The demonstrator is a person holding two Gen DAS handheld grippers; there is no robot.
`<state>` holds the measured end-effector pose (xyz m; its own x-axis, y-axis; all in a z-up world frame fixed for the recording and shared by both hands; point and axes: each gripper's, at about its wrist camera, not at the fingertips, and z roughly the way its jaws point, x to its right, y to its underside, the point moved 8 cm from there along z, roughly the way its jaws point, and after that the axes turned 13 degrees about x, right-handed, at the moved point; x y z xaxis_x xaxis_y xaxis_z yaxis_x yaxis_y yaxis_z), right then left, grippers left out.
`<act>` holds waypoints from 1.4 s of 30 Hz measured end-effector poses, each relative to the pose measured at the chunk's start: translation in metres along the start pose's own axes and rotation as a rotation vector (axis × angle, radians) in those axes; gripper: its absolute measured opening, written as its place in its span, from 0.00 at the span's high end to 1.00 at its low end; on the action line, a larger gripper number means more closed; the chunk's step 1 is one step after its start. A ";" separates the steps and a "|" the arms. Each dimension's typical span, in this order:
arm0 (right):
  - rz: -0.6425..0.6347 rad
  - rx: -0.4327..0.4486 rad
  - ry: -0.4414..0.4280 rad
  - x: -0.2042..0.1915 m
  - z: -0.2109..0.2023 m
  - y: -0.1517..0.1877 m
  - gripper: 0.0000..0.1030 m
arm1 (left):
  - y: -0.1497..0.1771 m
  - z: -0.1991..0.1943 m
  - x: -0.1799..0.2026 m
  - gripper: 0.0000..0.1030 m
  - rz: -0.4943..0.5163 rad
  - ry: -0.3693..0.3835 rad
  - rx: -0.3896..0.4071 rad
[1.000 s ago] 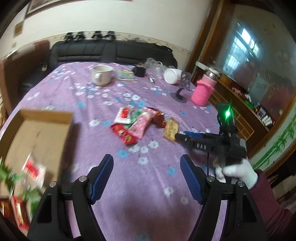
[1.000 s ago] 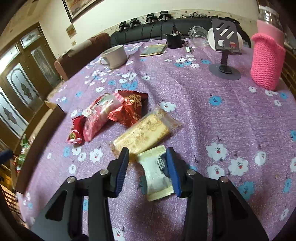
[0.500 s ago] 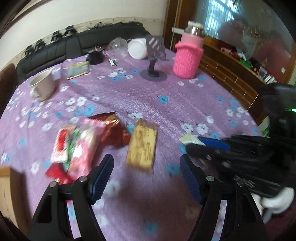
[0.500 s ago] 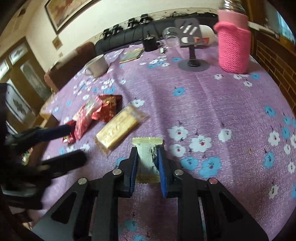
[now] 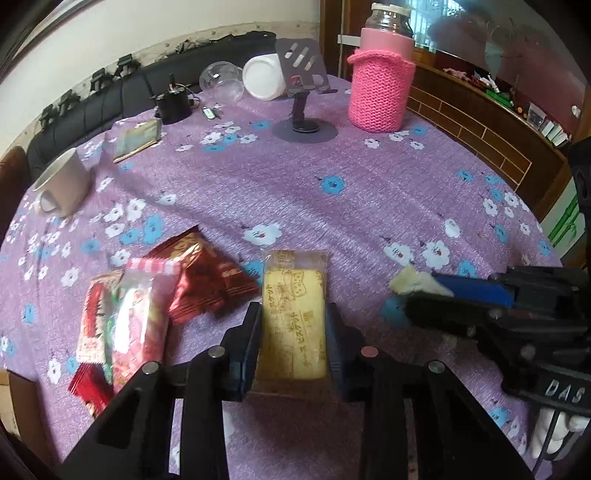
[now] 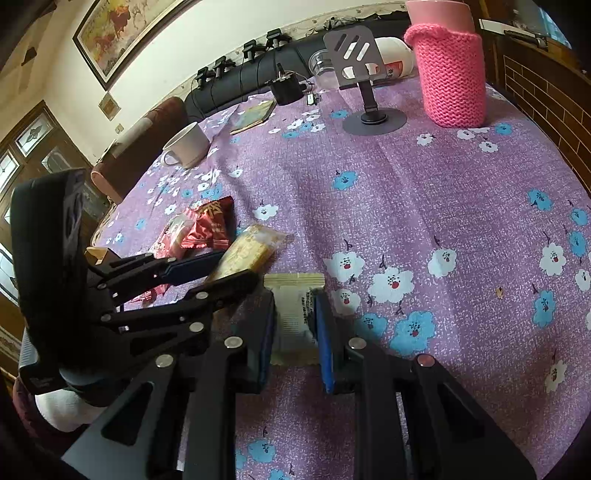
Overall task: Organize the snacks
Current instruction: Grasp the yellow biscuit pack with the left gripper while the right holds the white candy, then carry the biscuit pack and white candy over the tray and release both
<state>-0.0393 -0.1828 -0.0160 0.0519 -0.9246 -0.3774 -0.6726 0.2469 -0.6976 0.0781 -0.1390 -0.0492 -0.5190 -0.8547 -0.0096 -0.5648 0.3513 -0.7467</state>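
- Left wrist view: the left gripper [image 5: 293, 332] is closing its jaws on the yellow biscuit packet [image 5: 293, 314], pads against both long sides; red snack packets [image 5: 199, 280] crowd just left, bare purple tablecloth [image 5: 369, 206] ahead.
- Right wrist view: the right gripper [image 6: 295, 325] is clenched on the white wafer packet [image 6: 293, 314]; open cloth runs rightward to the table edge; only here a framed painting [image 6: 122, 33] shows.

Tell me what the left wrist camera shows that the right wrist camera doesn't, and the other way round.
Only the left wrist view shows the glass jar top above the pink knitted sleeve, and the left claw closing on the yellow biscuit pack.

Only the right wrist view shows the framed painting and the right claw gripping the white snack pack.

Both show the white mug, the phone stand and the red snack packets.
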 end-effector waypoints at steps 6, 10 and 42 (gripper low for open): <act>0.009 0.016 -0.008 0.000 -0.001 -0.001 0.78 | 0.004 -0.018 -0.003 0.68 -0.065 0.035 0.025; 0.014 0.021 -0.011 0.001 -0.002 -0.001 0.78 | 0.004 -0.043 -0.005 0.68 -0.093 0.052 0.060; -0.103 0.091 -0.074 -0.121 -0.047 0.000 0.78 | 0.086 -0.253 -0.251 0.68 -0.411 -0.288 0.301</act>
<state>-0.0801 -0.0845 0.0583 0.1734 -0.9234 -0.3424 -0.5914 0.1803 -0.7859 -0.0022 0.2026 0.0573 -0.0767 -0.9821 0.1719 -0.4536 -0.1191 -0.8832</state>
